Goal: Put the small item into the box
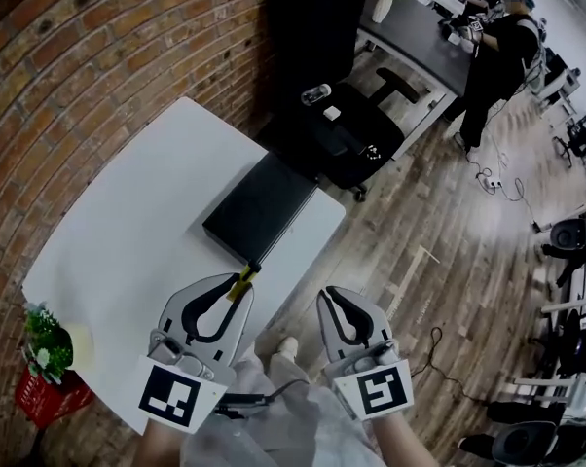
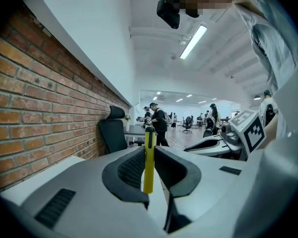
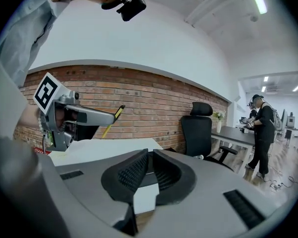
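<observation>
Over the near edge of the white table (image 1: 128, 222), left gripper (image 1: 237, 290) clenched on a yellow pen (image 1: 245, 279), black end pointing away and lying just beside the near corner of the black box (image 1: 264, 207). Along that gripper's own jaws: pen upright between the two ribbed pads, pinched from both sides, top end sticking out past the tips. Just to the right, off the table and above the wood floor (image 1: 420, 290), right gripper (image 1: 333, 297) drawn closed, nothing between its jaws. Flat on the table's far right part, the box, close to a black office chair (image 1: 347, 134). Along the left, a brick wall (image 1: 79, 76); at the table's near left corner, a small plant (image 1: 42, 337) above a red basket (image 1: 48, 397).
</observation>
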`<state>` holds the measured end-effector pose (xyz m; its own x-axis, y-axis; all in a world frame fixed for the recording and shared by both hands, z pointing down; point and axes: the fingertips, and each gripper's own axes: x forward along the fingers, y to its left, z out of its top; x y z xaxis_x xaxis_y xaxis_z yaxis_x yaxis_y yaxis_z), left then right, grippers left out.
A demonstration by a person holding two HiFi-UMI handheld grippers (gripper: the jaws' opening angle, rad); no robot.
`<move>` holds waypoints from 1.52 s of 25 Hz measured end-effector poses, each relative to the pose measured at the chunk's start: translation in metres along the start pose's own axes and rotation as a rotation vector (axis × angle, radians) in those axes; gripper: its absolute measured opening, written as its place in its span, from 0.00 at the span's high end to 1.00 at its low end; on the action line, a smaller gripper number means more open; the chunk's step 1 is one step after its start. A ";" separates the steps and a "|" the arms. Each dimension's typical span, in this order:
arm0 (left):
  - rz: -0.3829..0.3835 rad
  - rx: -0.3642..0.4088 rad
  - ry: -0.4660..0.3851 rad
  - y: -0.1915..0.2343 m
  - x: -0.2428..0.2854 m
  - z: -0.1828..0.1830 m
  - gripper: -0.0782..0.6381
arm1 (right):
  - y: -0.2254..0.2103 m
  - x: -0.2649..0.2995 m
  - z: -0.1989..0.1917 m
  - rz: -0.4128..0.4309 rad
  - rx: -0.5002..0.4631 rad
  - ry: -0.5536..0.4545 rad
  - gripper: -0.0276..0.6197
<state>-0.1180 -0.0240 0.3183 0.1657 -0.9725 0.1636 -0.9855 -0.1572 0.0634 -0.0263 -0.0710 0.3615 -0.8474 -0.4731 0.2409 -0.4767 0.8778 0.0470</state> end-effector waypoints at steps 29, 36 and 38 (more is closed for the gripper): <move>0.253 -0.027 0.112 0.050 0.035 -0.060 0.80 | -0.054 0.171 -0.153 0.270 -0.136 0.331 0.78; 0.293 -0.073 0.119 0.058 0.033 -0.071 0.80 | -0.050 0.194 -0.171 0.282 -0.129 0.354 0.78; 0.293 -0.070 0.122 0.058 0.033 -0.073 0.80 | -0.050 0.196 -0.175 0.278 -0.128 0.359 0.79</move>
<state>-0.1667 -0.0523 0.3991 -0.1171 -0.9461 0.3018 -0.9878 0.1425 0.0632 -0.1276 -0.1949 0.5756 -0.7935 -0.1830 0.5804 -0.1915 0.9804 0.0474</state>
